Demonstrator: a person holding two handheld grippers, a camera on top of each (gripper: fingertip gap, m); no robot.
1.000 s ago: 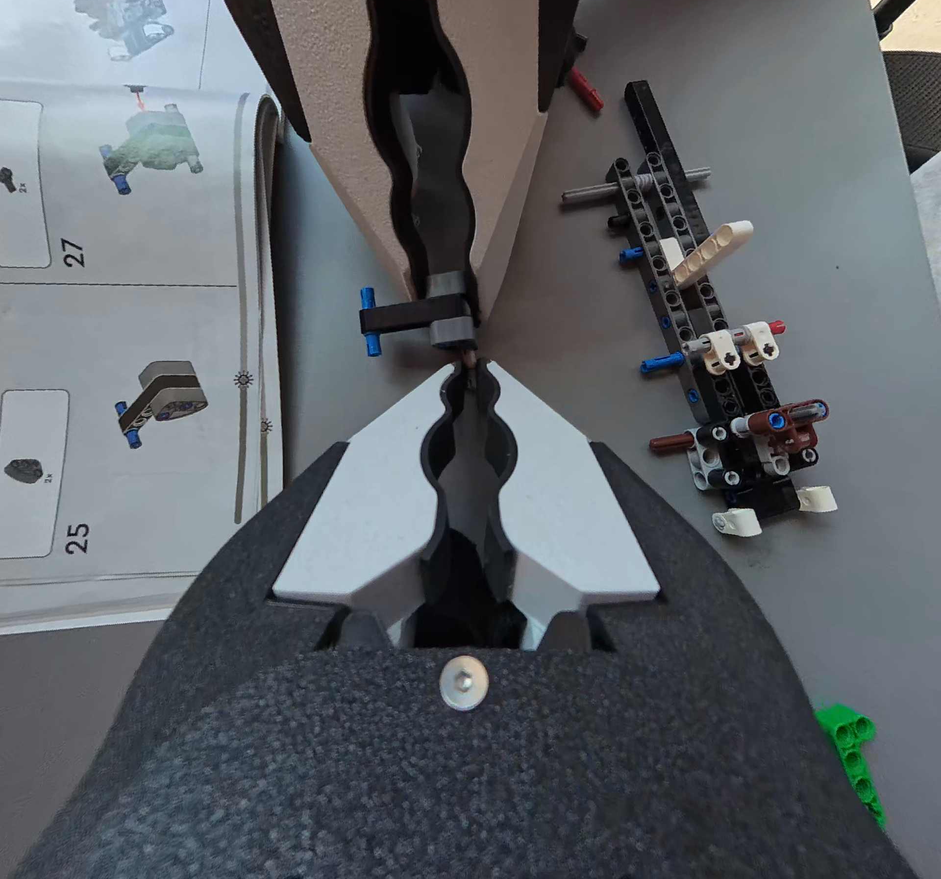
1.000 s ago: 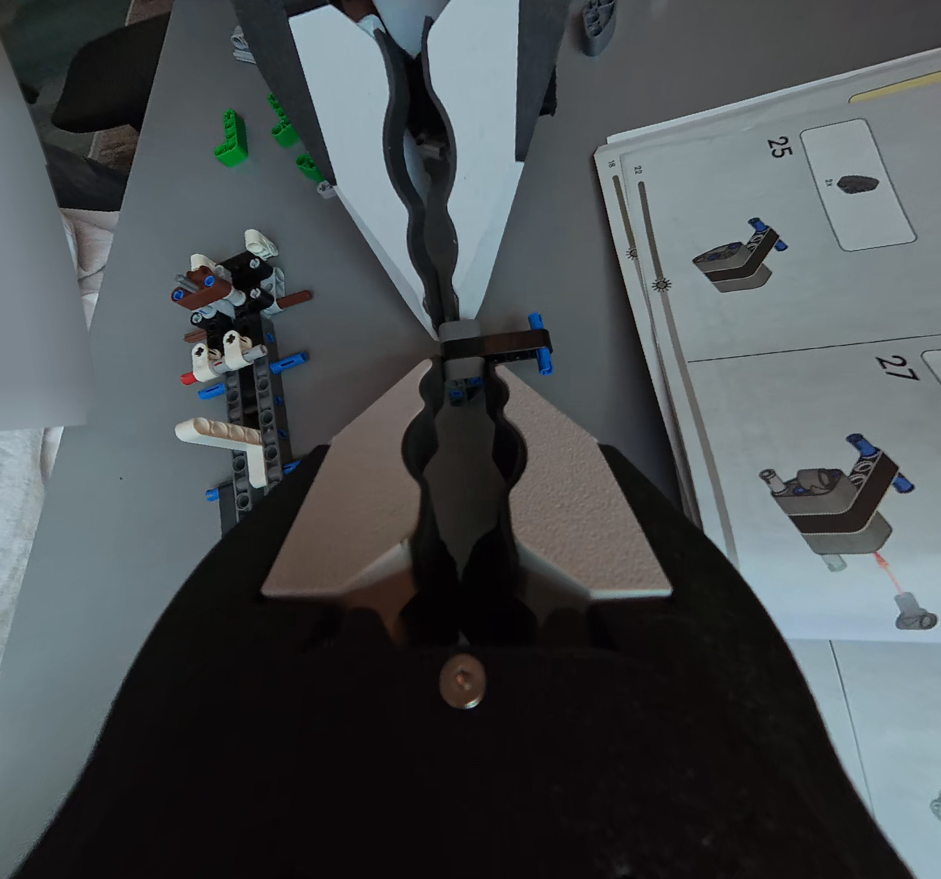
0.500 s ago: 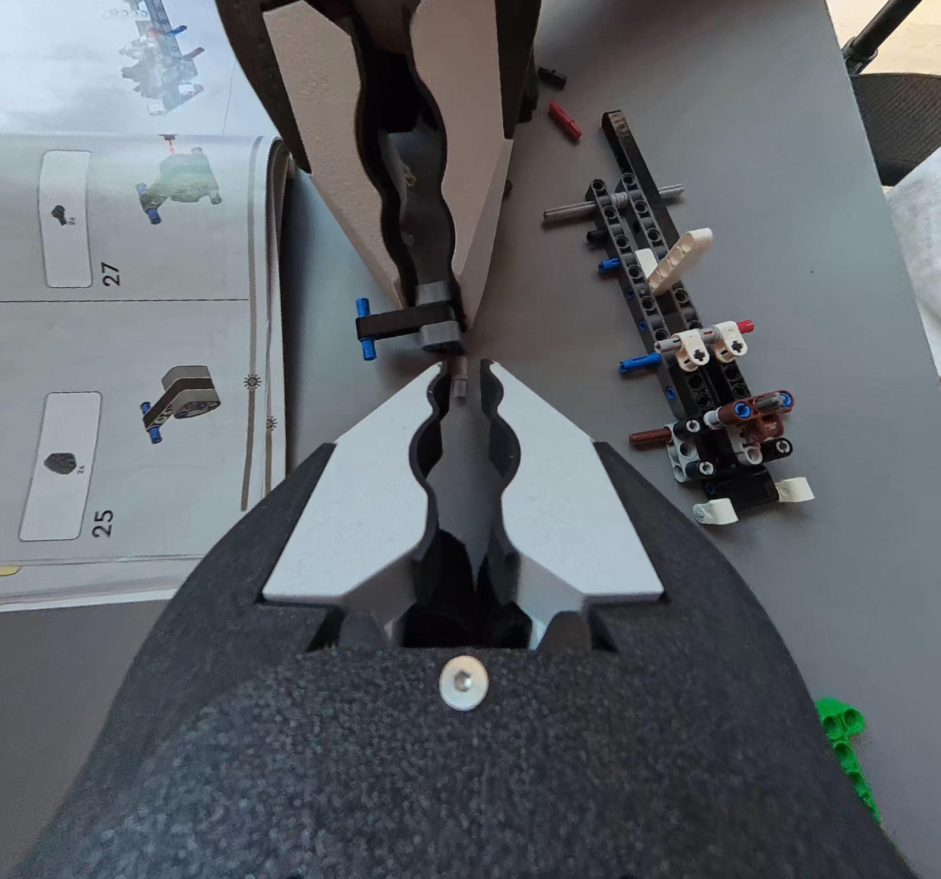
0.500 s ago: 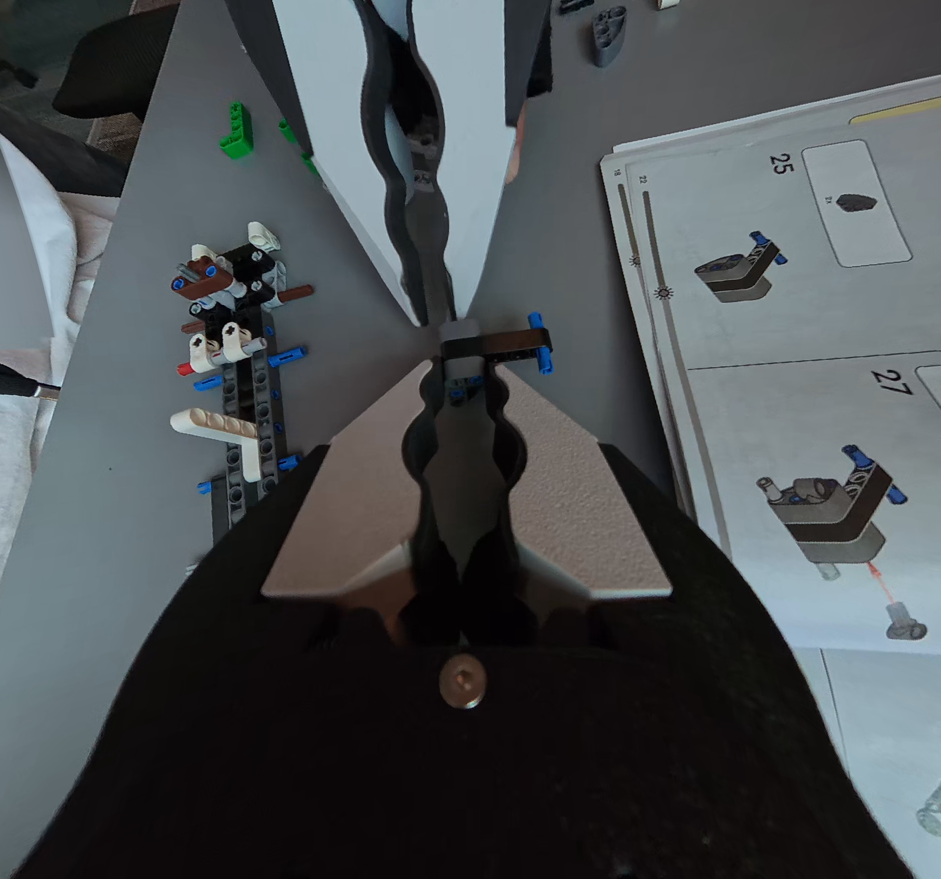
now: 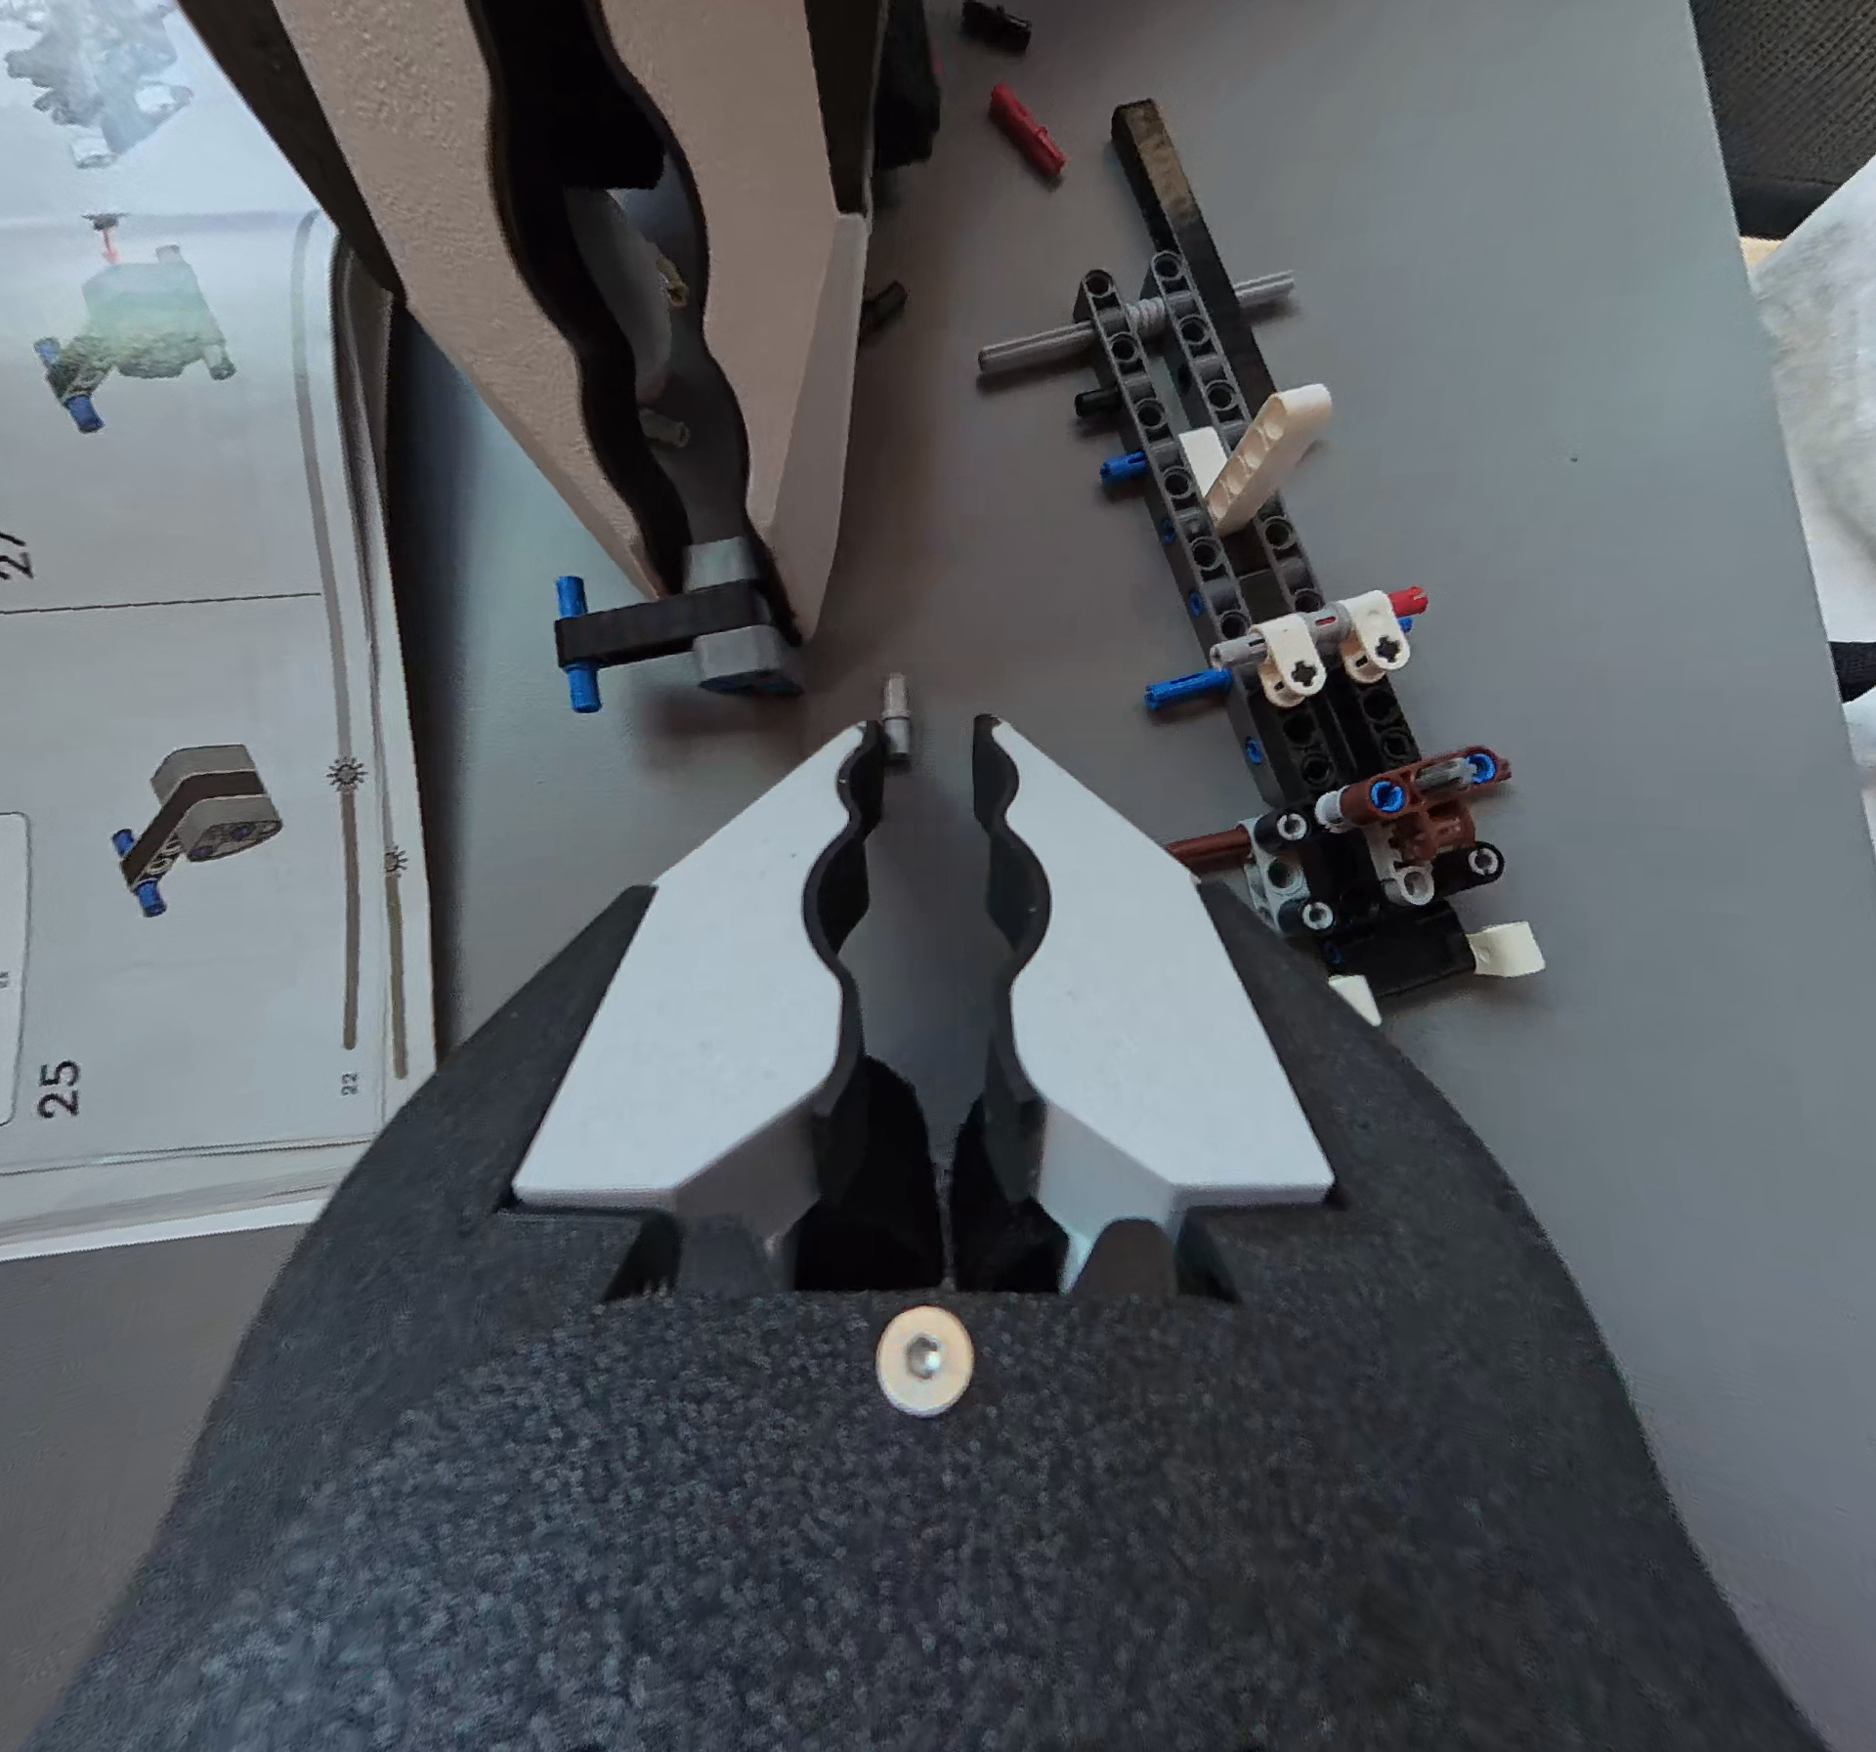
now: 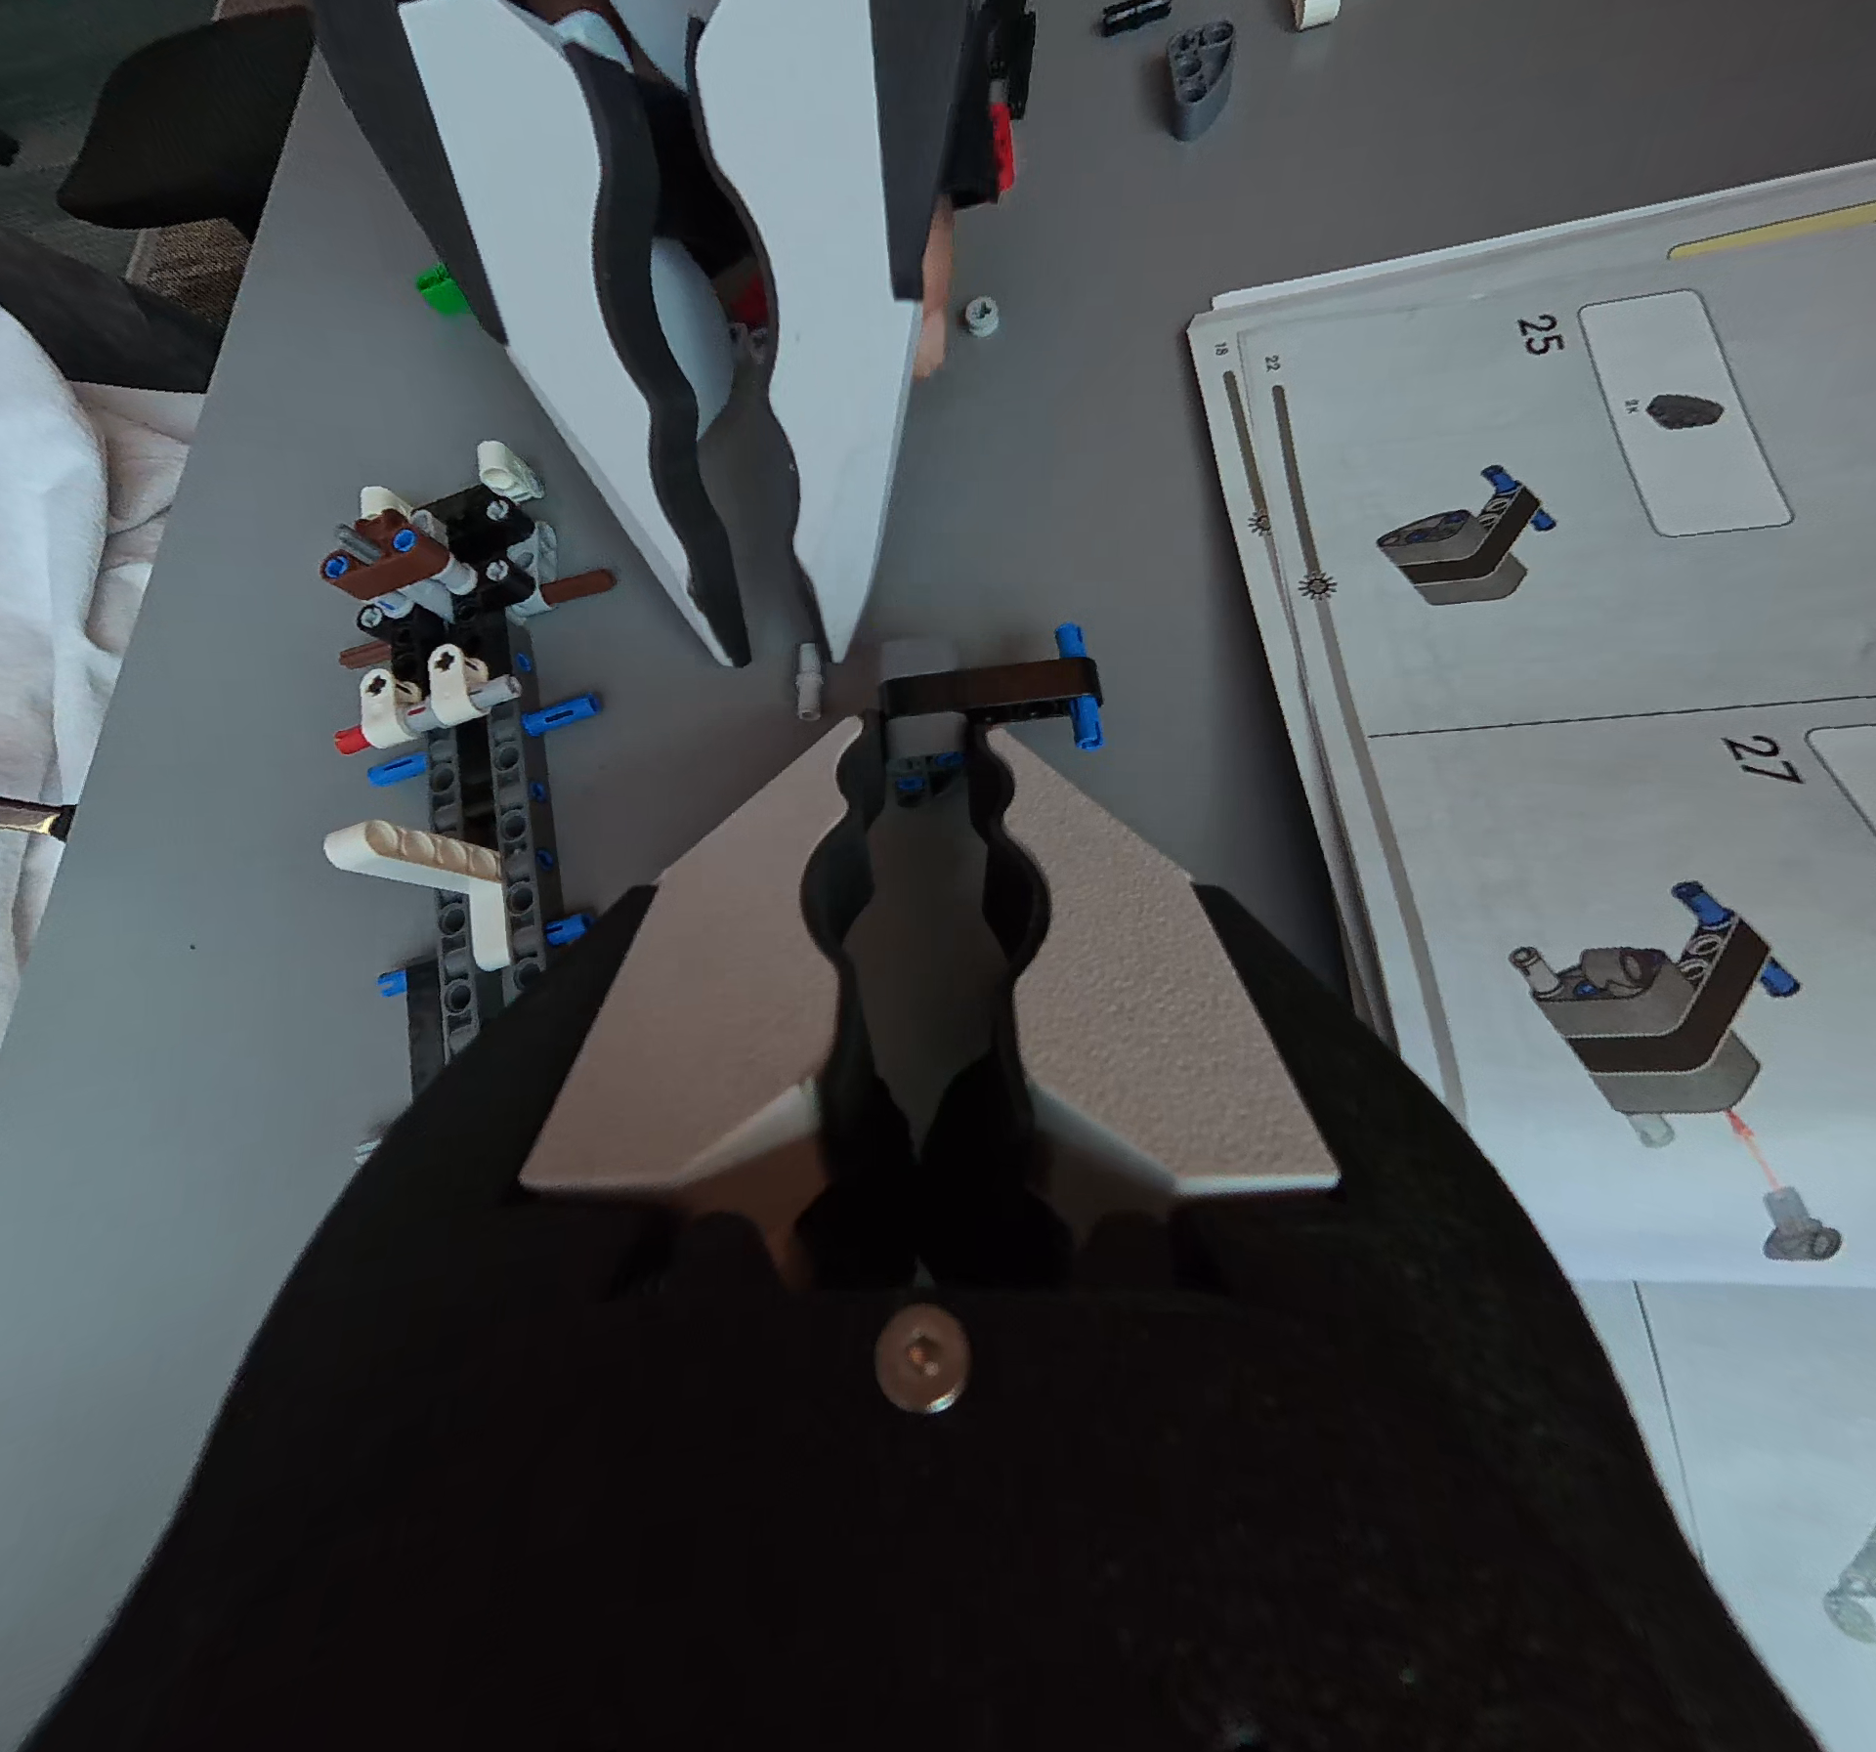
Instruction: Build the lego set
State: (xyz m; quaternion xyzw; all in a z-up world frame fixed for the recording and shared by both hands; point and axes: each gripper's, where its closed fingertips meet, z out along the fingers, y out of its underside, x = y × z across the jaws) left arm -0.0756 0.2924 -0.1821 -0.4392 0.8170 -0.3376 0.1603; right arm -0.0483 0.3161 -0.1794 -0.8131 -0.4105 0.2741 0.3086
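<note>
Fingers of the left gripper (image 5: 929,739) stand spread, and a small grey pin (image 5: 896,724) sits at the tip of one pad with clear space to the other; whether that pad touches it I cannot tell, but nothing pinches it. In the right wrist view the same pin (image 6: 808,680) seems to lie on the grey table (image 6: 1015,485), just off those tips.

Just beyond, the right gripper (image 6: 922,739) has its pads pressed on a small grey-and-black block assembly (image 6: 975,688) with blue pegs, held just above the table. As I judge it, pin and assembly are near but apart, the pin loose.

Farther to one side lies a long dark beam assembly (image 5: 1269,607); to the other, an open instruction booklet (image 5: 183,688).
</note>
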